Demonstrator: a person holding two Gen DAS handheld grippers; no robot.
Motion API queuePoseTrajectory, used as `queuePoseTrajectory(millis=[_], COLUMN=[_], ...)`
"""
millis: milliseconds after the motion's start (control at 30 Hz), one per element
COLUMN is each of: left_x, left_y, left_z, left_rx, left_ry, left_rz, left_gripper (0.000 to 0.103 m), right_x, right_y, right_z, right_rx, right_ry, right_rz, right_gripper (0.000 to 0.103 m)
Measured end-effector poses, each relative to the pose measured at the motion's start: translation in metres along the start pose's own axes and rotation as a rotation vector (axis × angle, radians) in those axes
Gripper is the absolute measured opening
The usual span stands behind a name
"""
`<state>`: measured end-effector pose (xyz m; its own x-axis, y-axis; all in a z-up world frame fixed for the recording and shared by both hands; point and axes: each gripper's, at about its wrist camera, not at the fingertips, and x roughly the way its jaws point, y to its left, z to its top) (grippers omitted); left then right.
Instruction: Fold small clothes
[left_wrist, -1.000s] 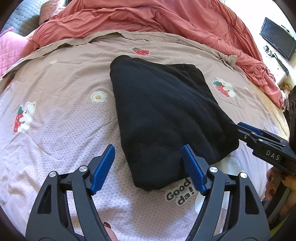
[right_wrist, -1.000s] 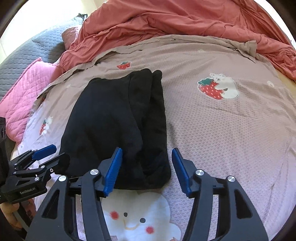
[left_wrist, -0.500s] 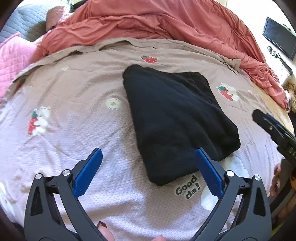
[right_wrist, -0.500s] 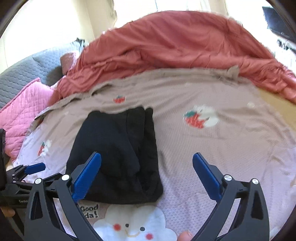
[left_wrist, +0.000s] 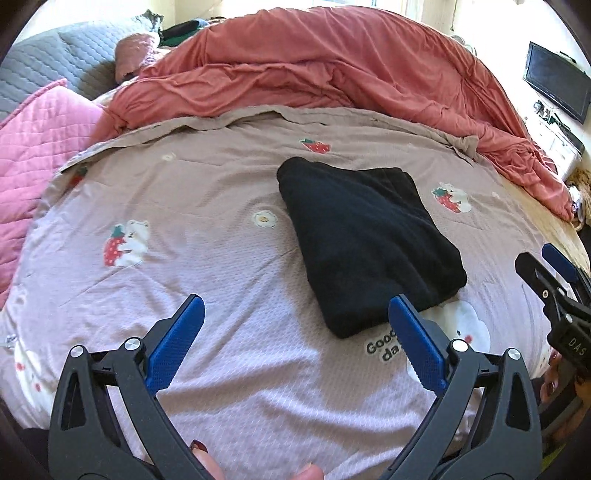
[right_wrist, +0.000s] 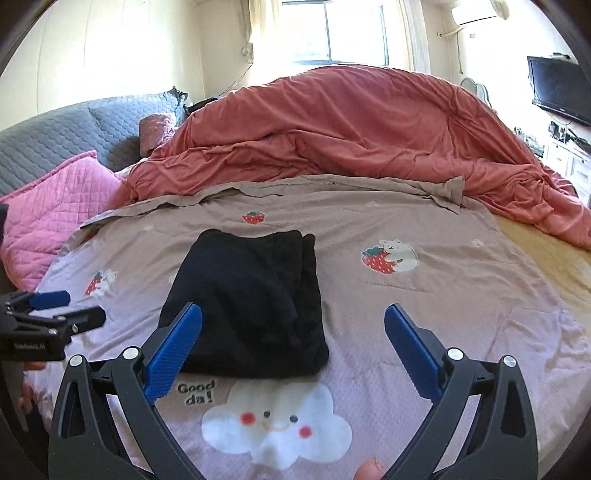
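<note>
Fold looks done: black fleecy garment (left_wrist: 365, 236), a compact rectangle, lies free on the mauve cartoon-print bed cover (left_wrist: 207, 206), left gripper (left_wrist: 295, 328) & right gripper (right_wrist: 293, 339) jaws spread, holding nothing; next prob. fetch another piece; only right view shows window (right_wrist: 340, 31).

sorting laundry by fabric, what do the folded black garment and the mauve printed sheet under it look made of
Folded black garment: probably fleece or thick knit; matte, fuzzy, bulky rounded folds.
Mauve printed sheet: likely thin textured cotton, perhaps seersucker; fine dimpled grain, soft creases, flat strawberry and bear prints.
</note>
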<state>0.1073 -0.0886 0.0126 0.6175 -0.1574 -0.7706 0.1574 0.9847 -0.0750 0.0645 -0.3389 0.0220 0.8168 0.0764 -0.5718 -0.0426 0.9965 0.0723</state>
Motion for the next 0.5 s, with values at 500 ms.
queuePoseTrajectory(millis=[500], left_x=[-0.031], left_y=[0.007], left_z=[-0.042], left_rx=[-0.008], left_ry=[0.028], left_rz=[-0.033], left_gripper=[0.094], right_x=[-0.039], right_y=[0.029], right_z=[-0.028], right_rx=[-0.036], right_ry=[0.125], right_rz=[-0.032], right_gripper=[0.098])
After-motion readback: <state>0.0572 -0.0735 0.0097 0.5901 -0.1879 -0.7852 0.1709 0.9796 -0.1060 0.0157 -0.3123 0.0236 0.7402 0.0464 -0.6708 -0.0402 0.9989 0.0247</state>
